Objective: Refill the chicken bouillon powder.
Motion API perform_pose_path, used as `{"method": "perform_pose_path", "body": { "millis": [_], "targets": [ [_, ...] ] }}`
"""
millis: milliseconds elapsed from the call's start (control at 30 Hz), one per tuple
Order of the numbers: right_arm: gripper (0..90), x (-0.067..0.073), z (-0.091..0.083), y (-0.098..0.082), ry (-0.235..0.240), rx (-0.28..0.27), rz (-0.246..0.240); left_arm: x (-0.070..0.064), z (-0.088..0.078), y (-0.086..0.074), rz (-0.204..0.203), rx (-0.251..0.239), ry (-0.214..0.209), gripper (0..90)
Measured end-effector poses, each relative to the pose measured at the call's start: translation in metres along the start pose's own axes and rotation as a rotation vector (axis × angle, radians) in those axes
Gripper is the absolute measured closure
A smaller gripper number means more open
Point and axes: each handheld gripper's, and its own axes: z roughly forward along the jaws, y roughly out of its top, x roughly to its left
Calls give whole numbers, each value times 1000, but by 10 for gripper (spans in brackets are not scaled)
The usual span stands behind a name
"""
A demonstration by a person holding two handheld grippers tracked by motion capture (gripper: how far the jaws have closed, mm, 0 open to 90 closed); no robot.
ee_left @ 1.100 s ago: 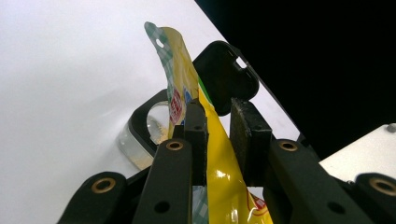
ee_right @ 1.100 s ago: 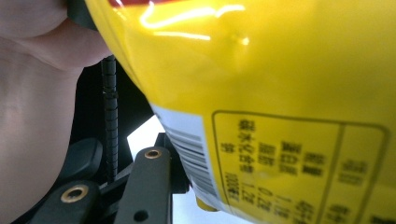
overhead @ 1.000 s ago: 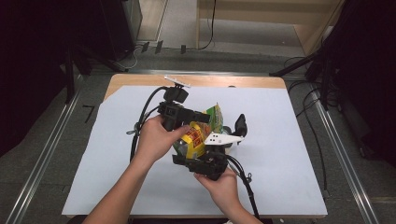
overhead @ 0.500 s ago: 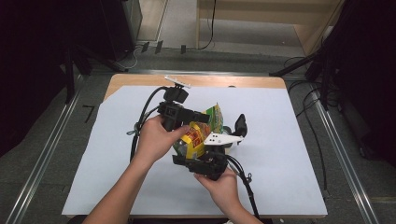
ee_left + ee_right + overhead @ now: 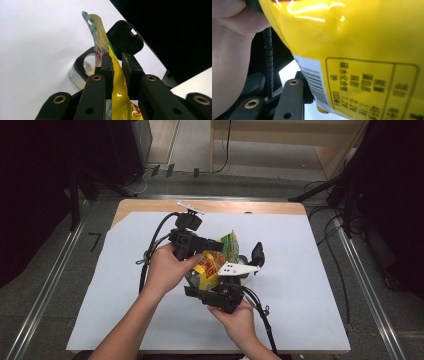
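1. A yellow bag (image 5: 212,266) is held up over the middle of the counter (image 5: 310,285), between the two grippers and above the white sheet (image 5: 125,310).
2. The left gripper (image 5: 220,247) comes in from the left, with the hand (image 5: 165,267) wrapped around its body.
3. In the left gripper view, the bag's (image 5: 117,82) flat upper edge stands between the fingers (image 5: 107,68). They have just been closing and pinch the film at the left pad; the right pad sits just beside it.
4. The right gripper (image 5: 212,287) sits on the near side of the bag, the right hand (image 5: 240,320) below it.
5. In the right gripper view, the bag's (image 5: 362,50) printed side with a barcode lies close against the left finger (image 5: 292,97). The other finger is hidden, so I cannot tell whether the pair presses on the bag.
6. A black-lidded clear container (image 5: 82,67) lies on the sheet just beyond the bag, its lid (image 5: 125,37) standing open.
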Motion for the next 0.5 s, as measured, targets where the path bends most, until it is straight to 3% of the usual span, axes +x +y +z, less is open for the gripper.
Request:
{"method": "perform_pose_path", "body": {
  "millis": [500],
  "targets": [
    [618, 4, 4, 4, -8, -52, 18, -5, -3, 7, -29, -8, 8, 814]
  ]
}}
